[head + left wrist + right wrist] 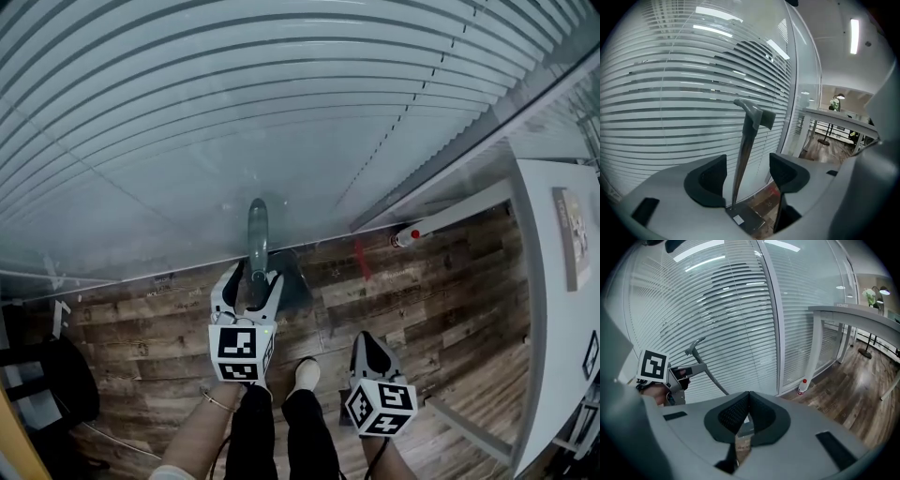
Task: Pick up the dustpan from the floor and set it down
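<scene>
Left gripper (747, 176) fingers apart, straddling the dustpan (744, 140) handle, which stands upright — pan on the floor (422, 272) against the blinds (281, 94) — right gripper (747, 416) fingers pressed together, empty

Dustpan (257, 230) — dark grey, long slim handle, cross-piece grip on top. Pan rests on wood floor (441, 281), against glass wall (281, 112). Handle stands near upright — between spread jaws of left tool (253, 277).
</scene>
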A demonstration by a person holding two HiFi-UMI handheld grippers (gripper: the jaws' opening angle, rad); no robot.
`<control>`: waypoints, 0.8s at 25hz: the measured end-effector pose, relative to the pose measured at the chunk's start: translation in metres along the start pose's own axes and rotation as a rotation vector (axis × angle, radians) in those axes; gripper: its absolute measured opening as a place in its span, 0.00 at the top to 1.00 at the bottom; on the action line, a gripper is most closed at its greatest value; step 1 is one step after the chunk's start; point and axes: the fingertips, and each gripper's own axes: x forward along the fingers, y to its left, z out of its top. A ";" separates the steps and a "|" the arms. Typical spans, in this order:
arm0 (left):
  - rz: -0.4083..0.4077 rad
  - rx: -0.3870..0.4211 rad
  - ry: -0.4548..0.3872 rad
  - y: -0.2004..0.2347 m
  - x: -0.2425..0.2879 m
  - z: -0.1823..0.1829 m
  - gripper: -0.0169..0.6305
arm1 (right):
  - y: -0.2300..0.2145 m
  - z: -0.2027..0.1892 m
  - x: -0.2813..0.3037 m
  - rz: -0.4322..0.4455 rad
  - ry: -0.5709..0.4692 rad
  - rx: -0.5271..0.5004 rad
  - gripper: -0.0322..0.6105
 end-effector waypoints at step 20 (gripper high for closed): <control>0.074 -0.019 0.000 0.008 0.027 0.000 0.65 | -0.013 0.000 0.001 -0.011 0.006 0.014 0.90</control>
